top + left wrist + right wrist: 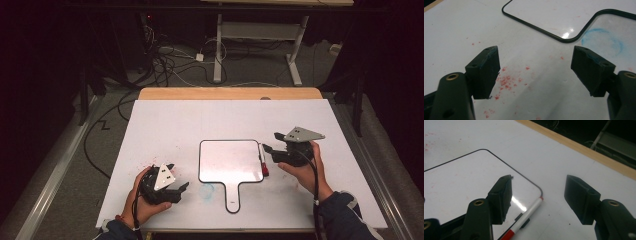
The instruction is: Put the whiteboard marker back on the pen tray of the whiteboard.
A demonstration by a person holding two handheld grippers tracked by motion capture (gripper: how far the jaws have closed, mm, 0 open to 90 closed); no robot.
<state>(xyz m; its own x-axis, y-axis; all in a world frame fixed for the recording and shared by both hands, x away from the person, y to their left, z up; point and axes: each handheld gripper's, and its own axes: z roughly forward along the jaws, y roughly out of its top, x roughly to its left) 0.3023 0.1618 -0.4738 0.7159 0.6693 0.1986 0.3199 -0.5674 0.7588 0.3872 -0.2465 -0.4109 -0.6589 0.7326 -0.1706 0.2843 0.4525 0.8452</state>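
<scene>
The right gripper [537, 195] has its jaws spread wide with nothing between them. It hovers low over the right edge of a small whiteboard [469, 182], black-rimmed, lying flat on the table. Under the gap, in the right gripper view, a white marker [527, 216] with a red end lies along that edge, clipped in a dark holder at the board's rim. One jaw stands above the board's surface, the other above bare table to the right of the pen. Nothing lies between the jaws and the marker.

In the high view the right gripper [274, 142], held in the person's right hand [305, 170], sits just right of the whiteboard [230, 160], with the marker [262, 160] beside its jaw tips.

The left gripper [535, 65] is also wide open and empty. Beneath it the white table cover [454, 32] is speckled with red flecks [505, 81]. Beyond its jaws lie the board's near left corner and handle, with a faint blue ring smudge [602, 41] on the table between them.

In the high view the left gripper [180, 182] rests in the left hand [145, 202] near the table's near left, well apart from the marker, with the whiteboard between them. Behind the table, cables [165, 60] trail over the floor near a white desk frame [260, 35].
</scene>
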